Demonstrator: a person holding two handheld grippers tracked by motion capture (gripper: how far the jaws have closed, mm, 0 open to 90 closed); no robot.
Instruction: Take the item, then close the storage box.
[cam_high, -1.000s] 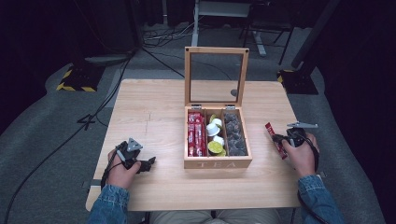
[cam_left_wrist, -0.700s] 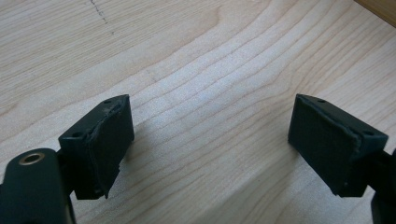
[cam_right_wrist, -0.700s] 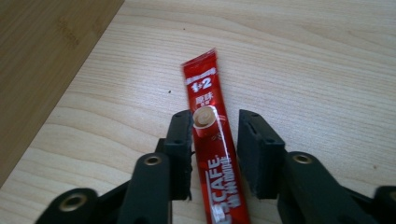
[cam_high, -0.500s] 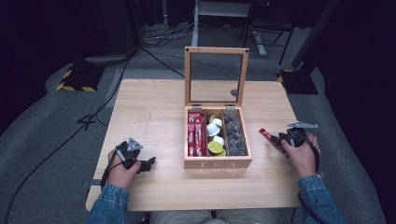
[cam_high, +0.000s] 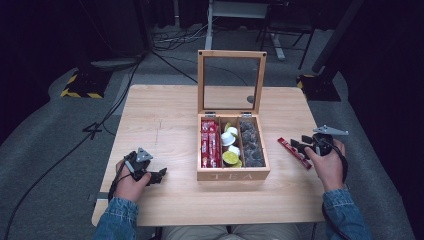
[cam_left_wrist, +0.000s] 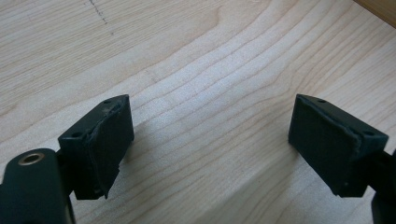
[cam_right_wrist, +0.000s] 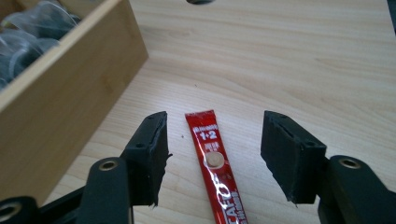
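Item: red stick sachet (cam_right_wrist: 215, 164), flat on the table (cam_right_wrist: 299, 60). Light, thin, slippery, probably crushable. Your right gripper (cam_right_wrist: 212, 158), jaws just opened, straddles it untouched; pinch mid-length across its width.

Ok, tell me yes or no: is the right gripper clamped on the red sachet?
No: the right gripper stands open, and the red sachet lies flat on the table between its untouching pads.

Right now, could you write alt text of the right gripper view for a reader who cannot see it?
A red sachet lies flat on the wooden table between the two black jaws of the right tool, which have just been opening and do not touch it. The wall of a wooden tea box stands at the left.
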